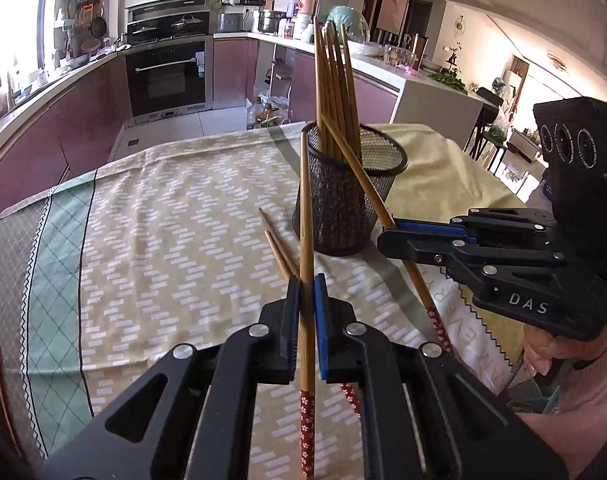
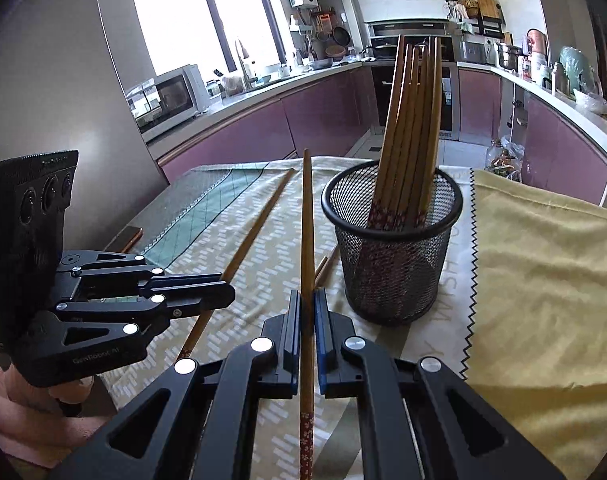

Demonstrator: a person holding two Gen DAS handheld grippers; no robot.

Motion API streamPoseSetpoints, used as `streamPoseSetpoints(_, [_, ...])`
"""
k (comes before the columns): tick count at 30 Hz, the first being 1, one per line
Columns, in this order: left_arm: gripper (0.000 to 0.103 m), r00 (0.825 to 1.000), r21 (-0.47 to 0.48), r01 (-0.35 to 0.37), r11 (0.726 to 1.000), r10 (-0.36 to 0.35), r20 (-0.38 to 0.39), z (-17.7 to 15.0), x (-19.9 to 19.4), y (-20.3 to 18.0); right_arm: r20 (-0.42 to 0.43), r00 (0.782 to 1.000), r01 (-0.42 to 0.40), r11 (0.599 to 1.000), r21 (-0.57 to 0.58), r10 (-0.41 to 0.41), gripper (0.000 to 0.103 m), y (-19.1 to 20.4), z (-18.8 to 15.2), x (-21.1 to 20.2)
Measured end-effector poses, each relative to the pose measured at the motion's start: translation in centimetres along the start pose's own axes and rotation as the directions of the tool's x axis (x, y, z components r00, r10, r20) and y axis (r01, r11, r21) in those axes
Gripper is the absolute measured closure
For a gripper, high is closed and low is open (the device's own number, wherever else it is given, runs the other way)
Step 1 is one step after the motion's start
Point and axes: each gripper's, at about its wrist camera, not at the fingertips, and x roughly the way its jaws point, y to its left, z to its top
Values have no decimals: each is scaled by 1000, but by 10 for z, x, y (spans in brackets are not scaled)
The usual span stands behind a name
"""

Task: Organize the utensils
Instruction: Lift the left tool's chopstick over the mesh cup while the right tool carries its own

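My left gripper point(image 1: 306, 292) is shut on a bamboo chopstick point(image 1: 305, 208) with a red flowered handle, lifted off the table and pointing up and away. My right gripper point(image 2: 307, 300) is shut on a second such chopstick point(image 2: 307, 220), also raised. Each gripper shows in the other's view: the right gripper point(image 1: 387, 236) with its chopstick point(image 1: 359, 172) leaning across the cup, the left gripper point(image 2: 227, 292) with its chopstick point(image 2: 261, 220). A black mesh cup point(image 2: 391, 264) point(image 1: 343, 200) stands just beyond both grippers and holds several upright chopsticks point(image 2: 415, 120). Two loose chopsticks point(image 1: 279, 248) lie on the cloth beside the cup.
A patterned tablecloth point(image 1: 163, 240) covers the table, with a yellow cloth point(image 2: 543, 280) on the right part. A phone point(image 2: 123, 240) lies at the table's left edge. Purple kitchen cabinets point(image 2: 303, 120) and an oven point(image 1: 167, 76) stand beyond the table. A hand in a pink sleeve point(image 1: 563, 380) holds the right gripper.
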Motion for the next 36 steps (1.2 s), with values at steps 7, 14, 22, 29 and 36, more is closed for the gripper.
streamPoseSetpoints(7, [95, 995, 5, 47, 999, -47, 93, 19, -40, -5, 90, 996, -3, 1000, 12, 2, 97, -6, 13, -27])
streamPoseSetpoints(14, [95, 985, 19, 58, 998, -60, 163, 31, -69, -11, 147, 989, 0, 1000, 5, -1, 97, -8, 24, -40])
streamPoseSetpoints(22, [95, 976, 16, 74, 997, -76, 204, 49, -74, -14, 204, 979, 9, 1000, -5, -8, 97, -11, 42, -57])
streamPoseSetpoints(29, [95, 963, 38, 76, 996, -83, 256, 72, -83, -22, 255, 967, 28, 999, -32, -19, 97, -10, 63, -71])
streamPoseSetpoints(36, [95, 948, 64, 70, 995, -87, 305, 94, -90, -36, 308, 951, 49, 998, -45, -33, 97, -12, 83, -82])
